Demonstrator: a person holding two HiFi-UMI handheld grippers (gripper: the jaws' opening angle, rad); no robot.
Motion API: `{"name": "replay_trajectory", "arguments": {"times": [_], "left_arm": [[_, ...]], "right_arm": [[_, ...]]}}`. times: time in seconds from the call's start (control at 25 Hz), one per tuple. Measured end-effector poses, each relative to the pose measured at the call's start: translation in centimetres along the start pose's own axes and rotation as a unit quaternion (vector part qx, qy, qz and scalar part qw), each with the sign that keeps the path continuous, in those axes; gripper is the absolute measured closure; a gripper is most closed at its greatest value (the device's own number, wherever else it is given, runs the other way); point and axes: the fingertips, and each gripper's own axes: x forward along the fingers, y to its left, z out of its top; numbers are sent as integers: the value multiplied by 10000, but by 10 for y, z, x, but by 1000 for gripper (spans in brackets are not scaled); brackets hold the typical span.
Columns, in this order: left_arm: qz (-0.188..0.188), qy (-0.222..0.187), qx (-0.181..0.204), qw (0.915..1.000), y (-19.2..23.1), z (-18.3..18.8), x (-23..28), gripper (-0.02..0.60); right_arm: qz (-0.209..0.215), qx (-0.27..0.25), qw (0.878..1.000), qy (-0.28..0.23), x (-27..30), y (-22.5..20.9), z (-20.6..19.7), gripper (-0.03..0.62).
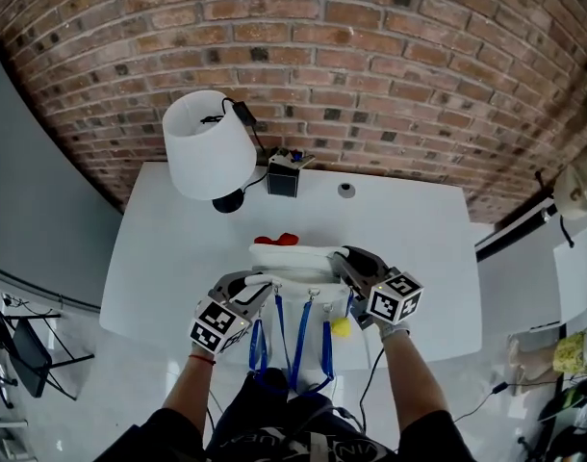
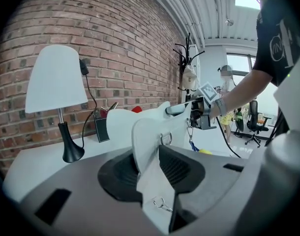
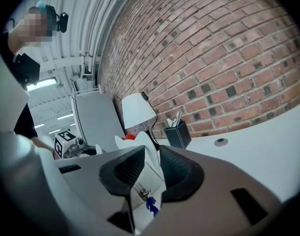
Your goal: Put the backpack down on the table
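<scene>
A white backpack (image 1: 295, 259) with a red patch on its far side is over the near half of the white table (image 1: 168, 248). Its blue straps (image 1: 292, 340) and a yellow tag (image 1: 341, 326) hang past the table's front edge. My left gripper (image 1: 262, 284) is shut on the backpack's left side, and white fabric (image 2: 149, 132) fills the space between its pads. My right gripper (image 1: 344, 259) is shut on the right side, pinching white fabric (image 3: 146, 173) that carries a metal ring. I cannot tell whether the bag's base rests on the table.
A white-shaded lamp (image 1: 208, 145) on a black foot stands at the table's back left. A black pen holder (image 1: 283, 176) is beside it, and a round grommet (image 1: 345, 190) lies to the right. A brick wall (image 1: 390, 75) runs behind the table.
</scene>
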Motion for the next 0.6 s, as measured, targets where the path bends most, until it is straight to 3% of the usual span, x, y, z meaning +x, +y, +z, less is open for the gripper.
{"name": "replay_trajectory", "arguments": {"times": [0.6], "left_arm": [[785, 223, -219, 9964, -4, -18, -38, 479]], "right_arm": [[111, -324, 9994, -95, -38, 21, 19, 510]]}}
